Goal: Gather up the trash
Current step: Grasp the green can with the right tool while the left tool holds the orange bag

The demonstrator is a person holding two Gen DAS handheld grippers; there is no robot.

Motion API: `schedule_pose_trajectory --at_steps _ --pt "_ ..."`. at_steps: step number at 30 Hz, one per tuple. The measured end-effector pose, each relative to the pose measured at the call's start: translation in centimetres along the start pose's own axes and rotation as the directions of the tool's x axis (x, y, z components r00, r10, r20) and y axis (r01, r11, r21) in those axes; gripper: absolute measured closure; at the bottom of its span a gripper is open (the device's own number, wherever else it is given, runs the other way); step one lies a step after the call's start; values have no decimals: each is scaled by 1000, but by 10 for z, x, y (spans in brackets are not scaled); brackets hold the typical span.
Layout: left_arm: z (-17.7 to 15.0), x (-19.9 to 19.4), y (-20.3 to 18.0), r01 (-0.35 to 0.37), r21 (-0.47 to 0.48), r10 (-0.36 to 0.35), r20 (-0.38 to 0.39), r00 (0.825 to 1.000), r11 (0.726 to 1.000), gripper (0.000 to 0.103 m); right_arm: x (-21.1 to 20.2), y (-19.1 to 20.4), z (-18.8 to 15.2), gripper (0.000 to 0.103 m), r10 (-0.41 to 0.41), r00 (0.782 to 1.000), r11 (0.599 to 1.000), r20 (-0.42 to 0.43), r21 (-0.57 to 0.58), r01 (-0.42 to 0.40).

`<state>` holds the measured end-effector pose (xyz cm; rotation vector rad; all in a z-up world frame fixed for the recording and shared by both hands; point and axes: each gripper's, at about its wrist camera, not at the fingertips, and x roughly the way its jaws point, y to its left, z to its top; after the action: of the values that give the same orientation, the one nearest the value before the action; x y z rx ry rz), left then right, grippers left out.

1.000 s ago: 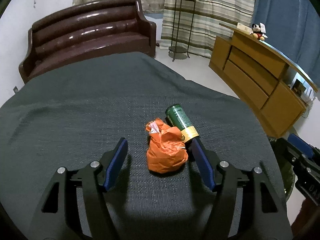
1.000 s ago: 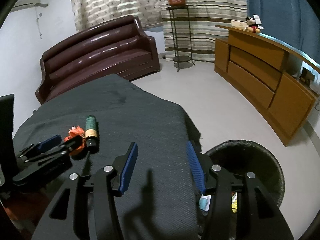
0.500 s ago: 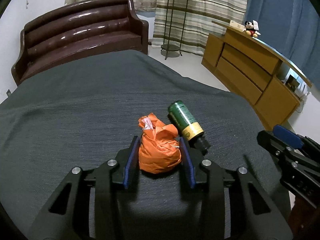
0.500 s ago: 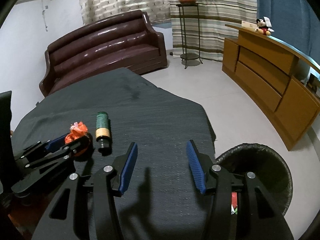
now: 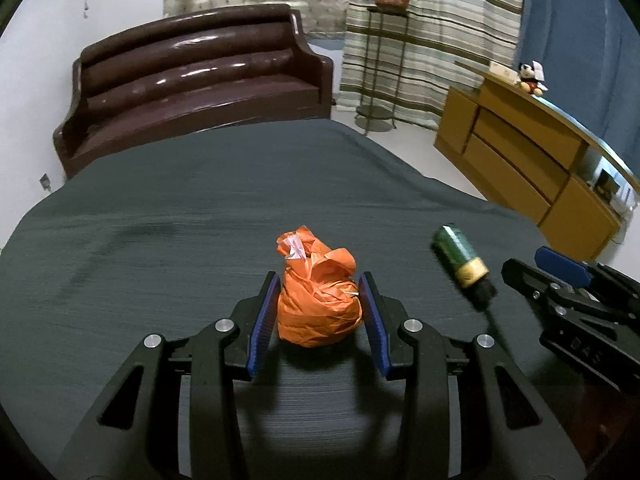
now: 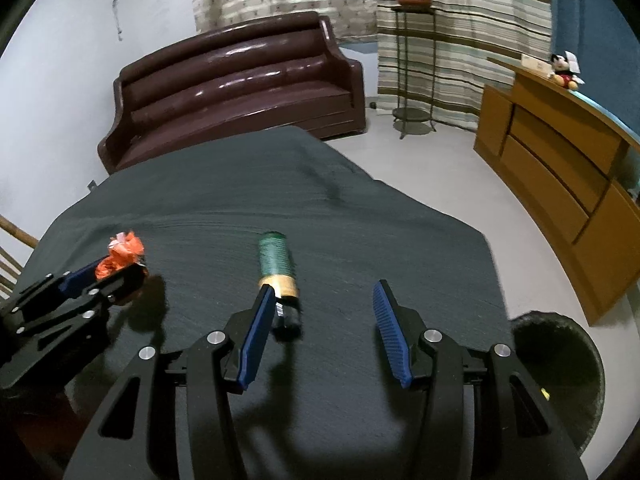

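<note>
From the left wrist we see the orange plastic bag [image 5: 318, 304], a knotted bundle with its twisted top pointing up and away from us, clamped between the blue pads of our left gripper [image 5: 320, 312]; the jaws closed in on it within the last second and now press both its sides. To its right the green bottle [image 5: 460, 258] lies on its side, long axis running diagonally, black cap toward us and base toward the wooden sideboard [image 5: 532, 168]. Everything rests on a dark grey cloth-covered table [image 5: 200, 220], with a brown leather sofa [image 5: 192, 80] and striped curtains [image 5: 432, 40] behind.

From the right wrist the bottle [image 6: 276, 264] points almost straight away from us, cap nearest, just beside the left pad of our right gripper [image 6: 324, 324], whose jaws stand apart with nothing between them. It angles downward over the table's near edge. A black trash bin [image 6: 560, 360] stands on the floor at lower right.
</note>
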<state>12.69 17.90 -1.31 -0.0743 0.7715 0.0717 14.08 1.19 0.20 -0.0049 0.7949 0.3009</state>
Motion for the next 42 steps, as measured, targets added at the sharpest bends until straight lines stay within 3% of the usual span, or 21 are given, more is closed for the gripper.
schedule_pose_trajectory --at_steps 11,24,42 --pt "-4 3 45 -49 -59 49 -8 999 997 64 30 21 7 54 10 998 999 -63 -31 -12" --pt "-5 8 49 -41 -80 40 -18 999 996 64 35 27 3 77 -21 995 999 -93 -38 17" --pt "-7 12 50 -42 -76 41 -19 999 996 64 29 24 3 79 -20 996 999 -85 -26 18"
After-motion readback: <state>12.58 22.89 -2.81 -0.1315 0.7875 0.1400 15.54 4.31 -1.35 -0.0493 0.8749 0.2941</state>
